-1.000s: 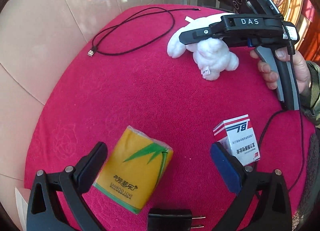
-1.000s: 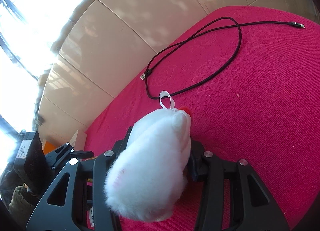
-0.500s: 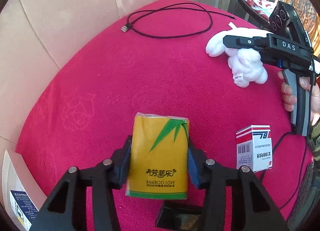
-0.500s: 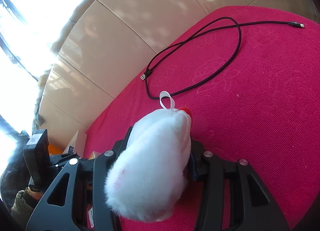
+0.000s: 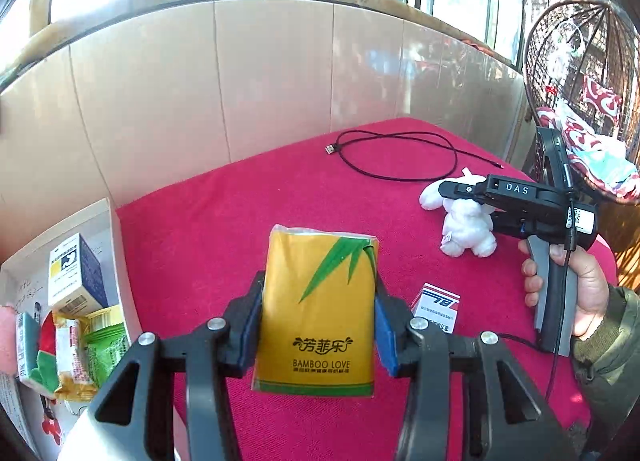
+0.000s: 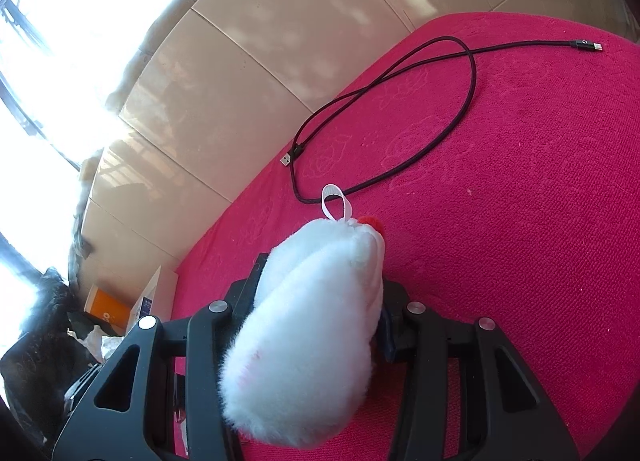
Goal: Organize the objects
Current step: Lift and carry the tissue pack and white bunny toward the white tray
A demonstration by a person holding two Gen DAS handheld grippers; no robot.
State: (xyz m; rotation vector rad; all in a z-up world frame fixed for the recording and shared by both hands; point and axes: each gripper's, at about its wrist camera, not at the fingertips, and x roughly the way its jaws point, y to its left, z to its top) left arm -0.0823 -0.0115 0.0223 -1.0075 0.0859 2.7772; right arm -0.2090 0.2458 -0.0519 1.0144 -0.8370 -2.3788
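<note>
My left gripper (image 5: 316, 325) is shut on a yellow tissue pack (image 5: 320, 301) marked BAMBOO LOVE and holds it above the red cloth (image 5: 224, 221). My right gripper (image 6: 320, 309) is shut on a white plush toy (image 6: 316, 325), which rests on the red cloth (image 6: 520, 221). In the left wrist view the right gripper (image 5: 452, 191) and the plush toy (image 5: 466, 227) are at the right. A small red and white box (image 5: 438, 307) lies on the cloth just right of the tissue pack.
A black USB cable (image 5: 400, 157) lies looped at the far side of the cloth; it also shows in the right wrist view (image 6: 400, 133). A white box (image 5: 114, 245) at the left edge holds several packets and cartons. A wicker chair (image 5: 580, 93) stands at the right.
My left gripper closed on the tissue pack, lifted it and tilted upward, bringing the white box at the left into view. The right gripper stayed shut on the plush toy.
</note>
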